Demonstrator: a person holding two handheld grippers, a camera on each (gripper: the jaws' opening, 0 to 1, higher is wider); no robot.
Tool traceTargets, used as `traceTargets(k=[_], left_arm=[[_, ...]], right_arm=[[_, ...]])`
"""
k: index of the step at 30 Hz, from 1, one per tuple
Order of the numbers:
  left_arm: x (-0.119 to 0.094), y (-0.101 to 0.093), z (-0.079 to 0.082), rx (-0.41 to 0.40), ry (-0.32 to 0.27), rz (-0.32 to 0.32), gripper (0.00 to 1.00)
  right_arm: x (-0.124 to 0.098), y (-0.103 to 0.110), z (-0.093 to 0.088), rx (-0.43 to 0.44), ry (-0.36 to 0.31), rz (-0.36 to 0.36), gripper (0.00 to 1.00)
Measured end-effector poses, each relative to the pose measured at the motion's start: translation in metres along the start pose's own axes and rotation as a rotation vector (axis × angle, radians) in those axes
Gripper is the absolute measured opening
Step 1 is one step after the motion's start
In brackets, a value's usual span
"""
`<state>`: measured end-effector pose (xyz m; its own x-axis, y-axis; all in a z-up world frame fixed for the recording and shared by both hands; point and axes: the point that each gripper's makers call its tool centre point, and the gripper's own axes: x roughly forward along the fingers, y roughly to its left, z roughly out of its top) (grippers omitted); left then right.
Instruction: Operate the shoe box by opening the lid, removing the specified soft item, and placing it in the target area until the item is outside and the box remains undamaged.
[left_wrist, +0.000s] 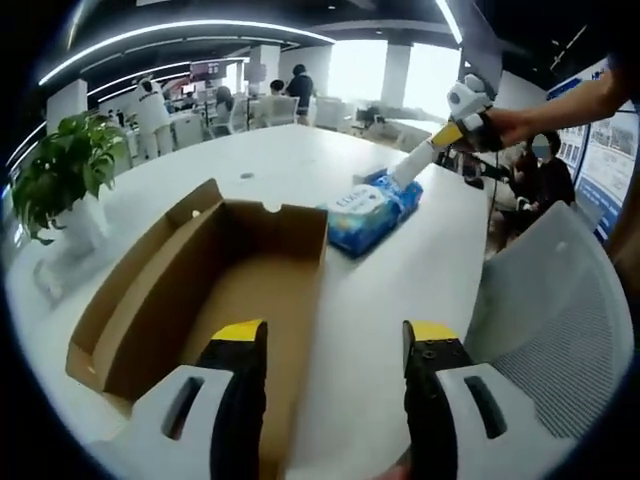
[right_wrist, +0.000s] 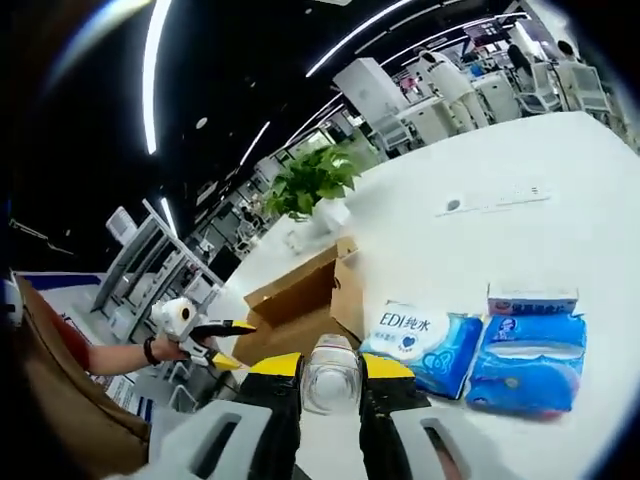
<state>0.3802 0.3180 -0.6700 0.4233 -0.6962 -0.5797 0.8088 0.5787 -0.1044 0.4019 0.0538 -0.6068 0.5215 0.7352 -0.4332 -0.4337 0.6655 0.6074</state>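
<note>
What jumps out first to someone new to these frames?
The open brown cardboard shoe box lies on the white table ahead of the open left claw. Beside the box sit blue-and-white plastic tissue packs, with the right claw touching one. A green potted plant stands beyond the box.

Shoe box (left_wrist: 215, 285): open, empty, on white desk (left_wrist: 400, 290).
Left gripper (left_wrist: 335, 350): fingers apart, over box edge.
Right gripper (left_wrist: 405, 172): touching blue tissue pack (left_wrist: 370, 212).

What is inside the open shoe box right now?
The shoe box shows only bare cardboard floor; its near end is hidden behind the left gripper fingers.
</note>
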Motion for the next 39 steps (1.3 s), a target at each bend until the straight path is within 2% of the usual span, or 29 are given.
traceTargets(k=[16,22,28,35,39], left_arm=[[-0.019,0.012,-0.009,-0.045,-0.006,0.076,0.54],[-0.026,0.018,-0.011,-0.06,-0.011,0.108,0.54],[-0.032,0.023,-0.011,-0.07,-0.015,0.133,0.54],[-0.04,0.026,-0.016,-0.078,-0.01,0.159,0.53],[-0.043,0.027,-0.02,-0.087,-0.005,0.172,0.53]], right_arm=[[0.01,-0.035,0.051,-0.122,0.062,-0.046,0.17],[0.02,-0.041,0.06,-0.209,0.127,-0.042,0.17],[0.026,-0.051,0.074,-0.245,0.148,-0.053,0.17],[0.033,-0.064,0.079,-0.363,0.247,-0.065,0.17],[0.038,-0.071,0.085,-0.403,0.27,-0.071,0.17]])
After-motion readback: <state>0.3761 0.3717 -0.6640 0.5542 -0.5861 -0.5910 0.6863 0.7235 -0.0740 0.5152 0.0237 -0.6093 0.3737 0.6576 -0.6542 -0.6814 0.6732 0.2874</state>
